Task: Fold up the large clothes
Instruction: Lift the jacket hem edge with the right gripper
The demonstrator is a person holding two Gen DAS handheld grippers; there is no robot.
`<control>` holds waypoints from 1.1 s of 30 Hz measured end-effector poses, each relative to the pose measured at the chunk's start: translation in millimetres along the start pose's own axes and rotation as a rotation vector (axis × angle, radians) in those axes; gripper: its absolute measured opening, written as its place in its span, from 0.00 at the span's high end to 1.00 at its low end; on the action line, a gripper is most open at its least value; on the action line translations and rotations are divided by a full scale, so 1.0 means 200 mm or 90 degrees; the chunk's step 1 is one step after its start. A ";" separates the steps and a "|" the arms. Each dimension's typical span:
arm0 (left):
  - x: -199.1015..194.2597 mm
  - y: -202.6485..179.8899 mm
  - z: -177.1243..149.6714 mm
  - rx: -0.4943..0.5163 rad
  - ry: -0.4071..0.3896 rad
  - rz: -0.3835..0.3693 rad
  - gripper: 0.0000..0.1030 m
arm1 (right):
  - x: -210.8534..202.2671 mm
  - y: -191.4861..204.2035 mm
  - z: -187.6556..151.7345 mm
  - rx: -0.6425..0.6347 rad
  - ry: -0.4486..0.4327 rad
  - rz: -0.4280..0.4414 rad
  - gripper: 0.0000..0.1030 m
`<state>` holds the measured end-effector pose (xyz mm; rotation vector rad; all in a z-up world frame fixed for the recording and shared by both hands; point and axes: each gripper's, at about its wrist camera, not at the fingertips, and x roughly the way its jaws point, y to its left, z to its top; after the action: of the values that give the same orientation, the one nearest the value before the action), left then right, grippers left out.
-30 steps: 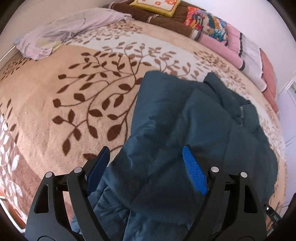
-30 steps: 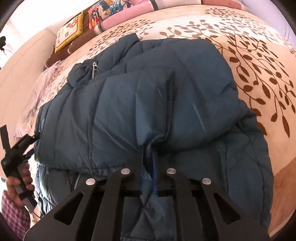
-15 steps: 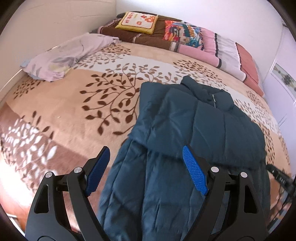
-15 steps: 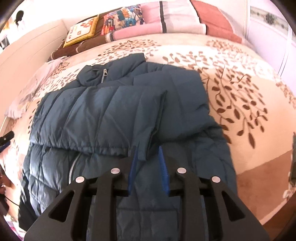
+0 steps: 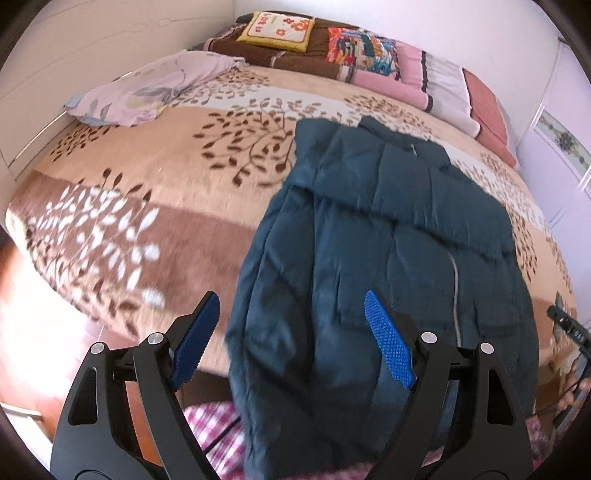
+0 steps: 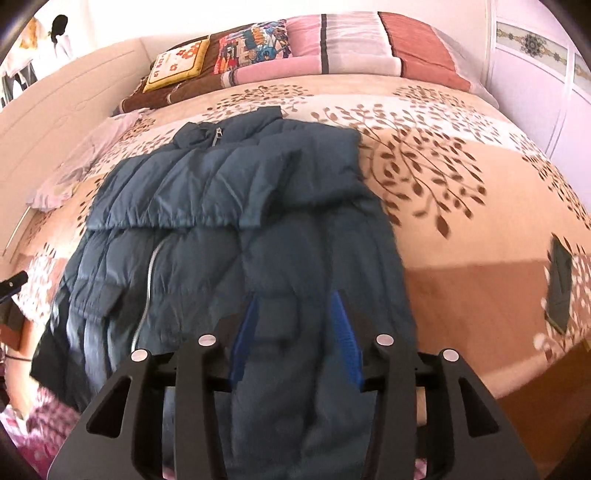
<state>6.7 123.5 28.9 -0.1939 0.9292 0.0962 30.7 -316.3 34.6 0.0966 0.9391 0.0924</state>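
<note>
- My left tool (image 5: 291, 334) is wide open. Its two blue pads (image 5: 388, 345) stand far apart and hold nothing.
- The coat (image 5: 388, 240) is dark blue and puffy. It lies on the bed (image 5: 155, 177), and its bottom end hangs over the near edge, toward 6 o'clock.
- In the left view the coat fills the middle and the right side. Its collar (image 5: 402, 138) points to 12 o'clock, toward the pillows (image 5: 436, 77).
- Both sleeves are folded in over the chest, so the top half looks like a flat block.
- A silver zip (image 5: 456, 291) runs down the lower half of the coat.
- My right tool (image 6: 295, 341) is partly open. The coat's hem bulges up between its pads (image 6: 345, 336). The picture is blurry there, so I cannot tell if the pads pinch the cloth or only sit beside it.
- In the right view the collar (image 6: 207, 134) sits at 11 o'clock and the zip (image 6: 147, 284) runs down at 8 o'clock.
- A pale purple sheet (image 5: 159, 86) lies bunched at 10 o'clock on the bed, well apart from the coat.
- A yellow cushion (image 5: 277, 31) with flowers rests at 12 o'clock by the head of the bed.
- The blanket (image 6: 461, 192) is tan with brown leaves on it.
</note>
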 end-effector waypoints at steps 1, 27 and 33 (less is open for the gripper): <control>-0.02 0.01 -0.03 0.002 0.005 0.000 0.22 | -0.03 -0.03 -0.03 0.005 0.001 0.003 0.56; 0.03 0.13 -0.45 -0.016 0.148 -0.050 0.22 | 0.01 -0.43 -0.58 0.120 0.256 0.131 0.42; 0.05 0.15 -0.46 -0.040 0.167 -0.084 0.22 | 0.10 -0.35 -0.61 0.084 0.295 0.160 0.46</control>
<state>-64.6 133.2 -37.0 -0.3306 1.1718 -0.0227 -54.7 -377.7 -61.5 0.3261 1.3932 0.2936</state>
